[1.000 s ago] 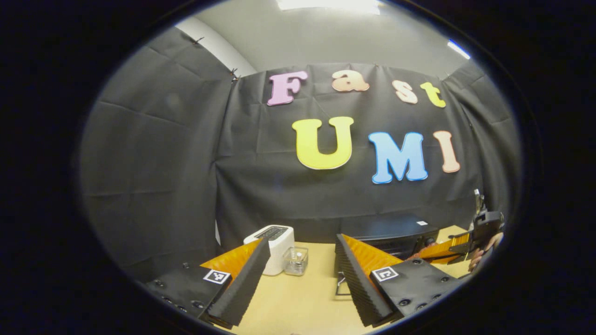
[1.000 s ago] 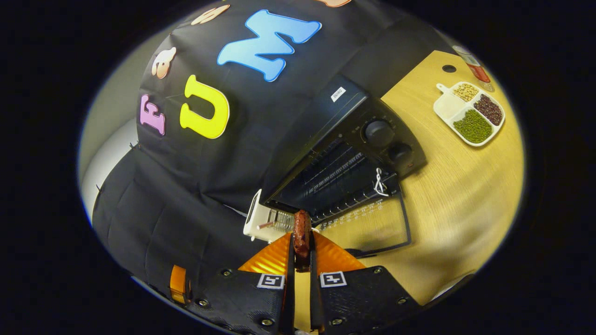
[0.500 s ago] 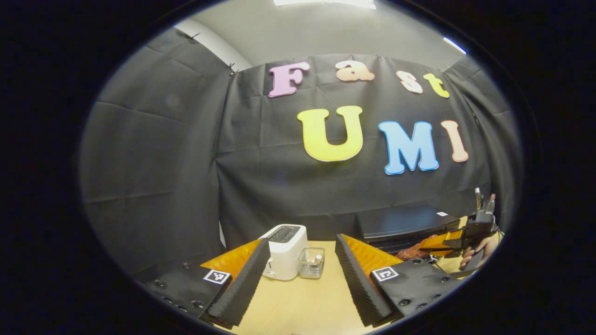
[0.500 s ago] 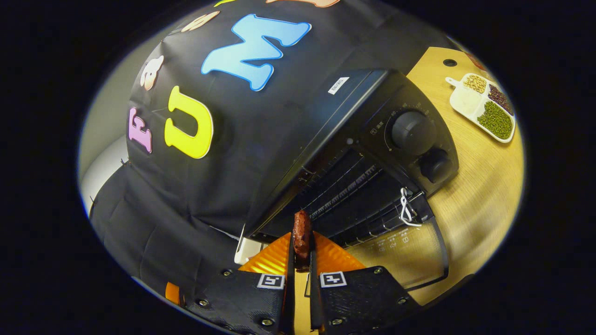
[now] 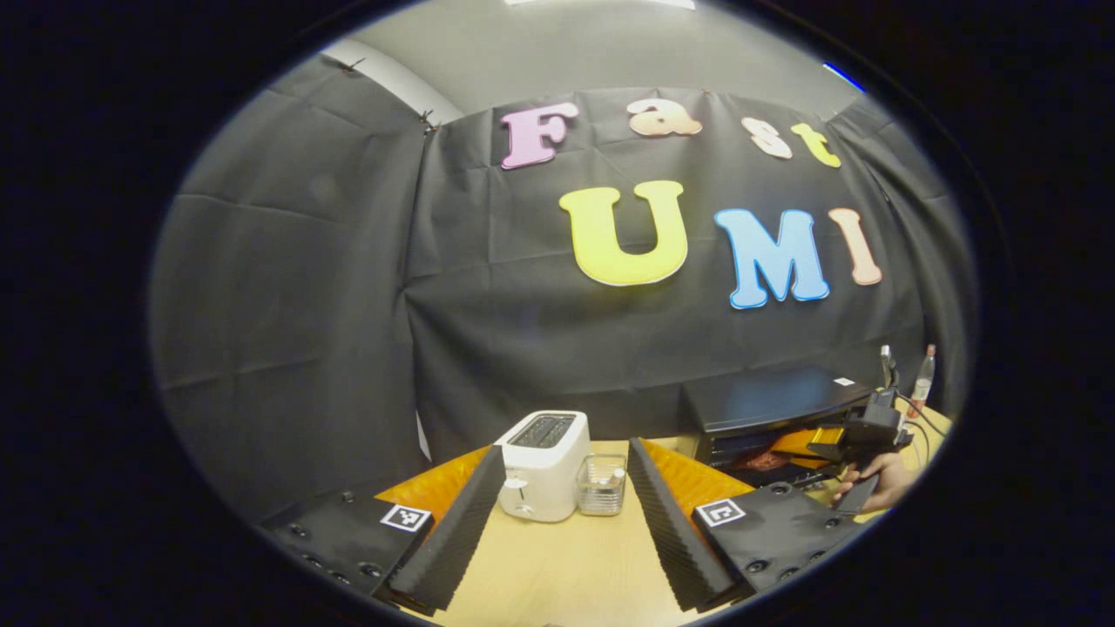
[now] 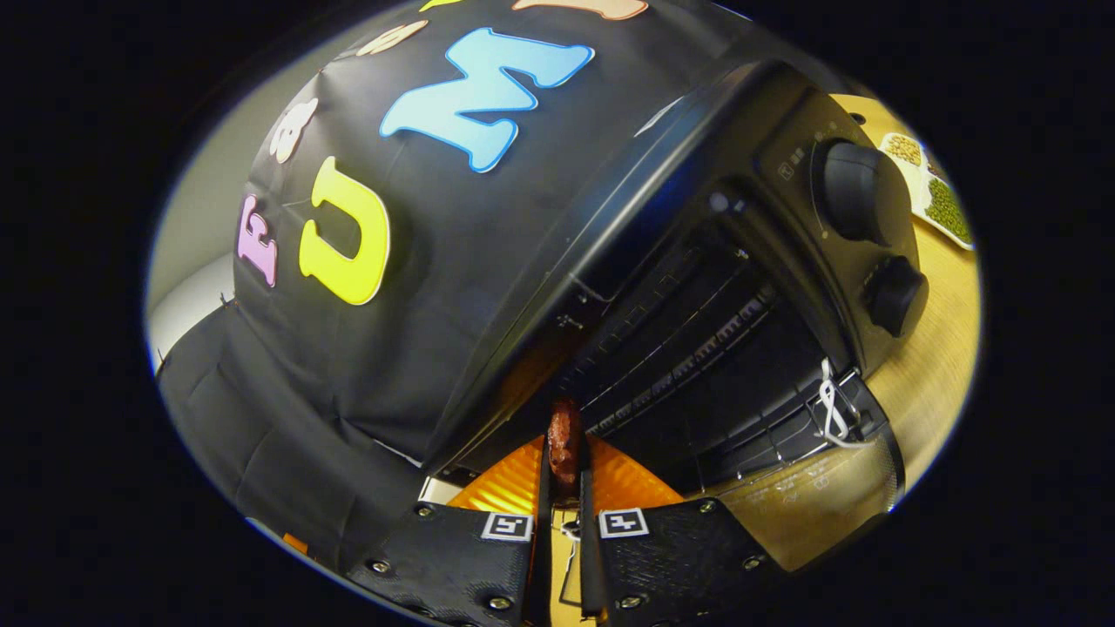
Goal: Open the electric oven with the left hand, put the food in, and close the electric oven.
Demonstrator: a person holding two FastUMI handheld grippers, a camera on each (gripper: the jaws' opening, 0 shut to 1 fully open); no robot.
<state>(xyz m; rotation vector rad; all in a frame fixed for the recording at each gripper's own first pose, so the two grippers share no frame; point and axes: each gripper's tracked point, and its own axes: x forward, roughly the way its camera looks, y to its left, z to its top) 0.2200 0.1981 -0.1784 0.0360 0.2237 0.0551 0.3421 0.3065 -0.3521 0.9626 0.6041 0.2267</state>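
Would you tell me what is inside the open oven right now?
Inside the oven, wire rack bars show, with nothing visibly on them. The deeper back is too dark to tell.

Black claw [image 6: 564,522], square markers, screws

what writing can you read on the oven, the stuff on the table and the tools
white sticker on the black electric oven's top: too small to read
pale marks beside the oven's upper round knob: blurred, unreadable
pale print on the open glass door: too blurred
black-and-white square markers on the right tool: patterns, no words
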